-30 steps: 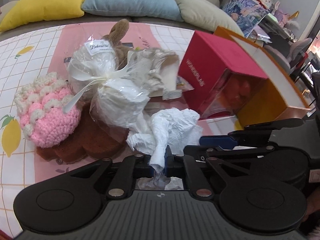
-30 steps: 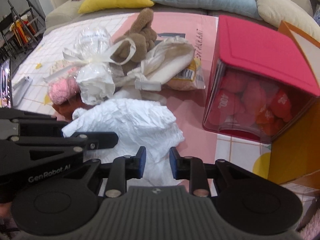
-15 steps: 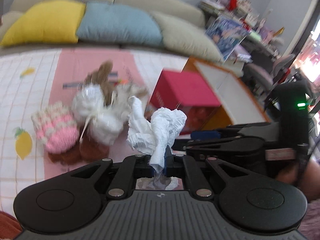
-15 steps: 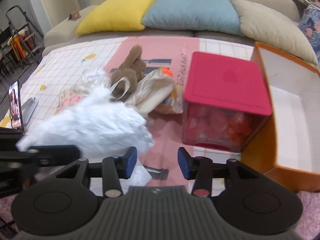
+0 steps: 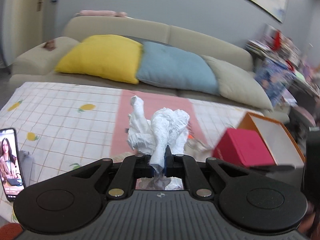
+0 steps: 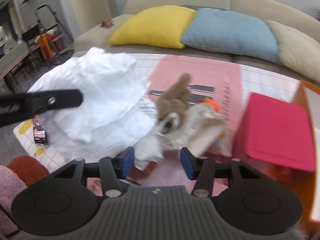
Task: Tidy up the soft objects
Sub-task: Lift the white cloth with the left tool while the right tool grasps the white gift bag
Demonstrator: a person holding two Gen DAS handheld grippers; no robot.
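Lifted clear of the pile since a second ago: white crumpled cloth (image 5: 160, 132), pinched tight in left gripper (image 5: 160, 167). Right gripper (image 6: 157, 161) just widened, nothing between. Beyond, brown plush (image 6: 176, 98), red box (image 6: 274, 128), sofa cushions (image 5: 176, 68).

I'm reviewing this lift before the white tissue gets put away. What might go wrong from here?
1. The left gripper pinches only a thin twisted end of the tissue; most of it billows free above the jaws, so it may tear or slip out.
2. The right gripper is open, its jaws just widened with nothing between them, so it gives no backup hold.
3. The loose tissue hangs close above the brown plush and cloth bag and might snag them.
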